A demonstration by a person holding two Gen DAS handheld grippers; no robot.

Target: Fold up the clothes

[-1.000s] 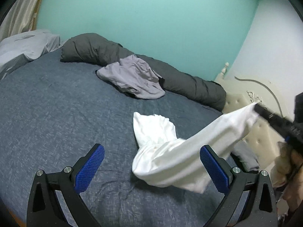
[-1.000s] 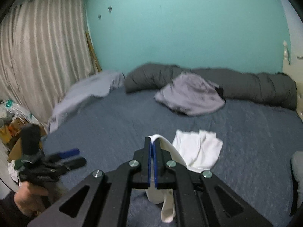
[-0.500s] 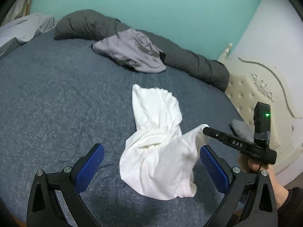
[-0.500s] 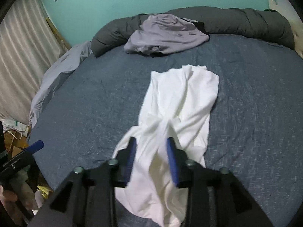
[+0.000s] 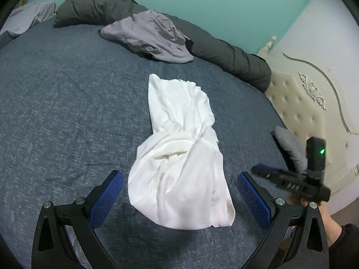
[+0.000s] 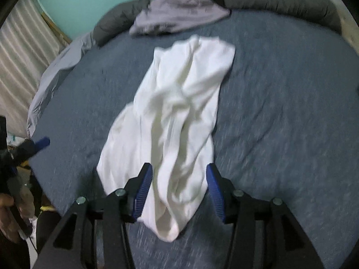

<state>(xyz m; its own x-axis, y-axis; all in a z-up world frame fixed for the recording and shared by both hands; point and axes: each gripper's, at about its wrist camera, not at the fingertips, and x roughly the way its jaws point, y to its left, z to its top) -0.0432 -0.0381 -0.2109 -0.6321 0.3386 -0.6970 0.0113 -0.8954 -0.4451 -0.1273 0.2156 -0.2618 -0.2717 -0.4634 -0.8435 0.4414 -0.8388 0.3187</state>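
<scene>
blue-grey bed [image 5: 56, 112] bore a rumpled white garment [image 5: 181, 157] mid-frame; left gripper [image 5: 179, 198] and right gripper [image 6: 179, 188] gaped wide, empty, straddling it, probably to regrasp.

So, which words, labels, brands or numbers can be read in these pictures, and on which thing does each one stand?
No text can be read with certainty.
Right claw, seen from the left wrist view: pale lettering on its black body, too blurred to read.
A small green light on the same device: a light only, no text.
White garment, grey garment, headboard: no print or label is visible.
</scene>
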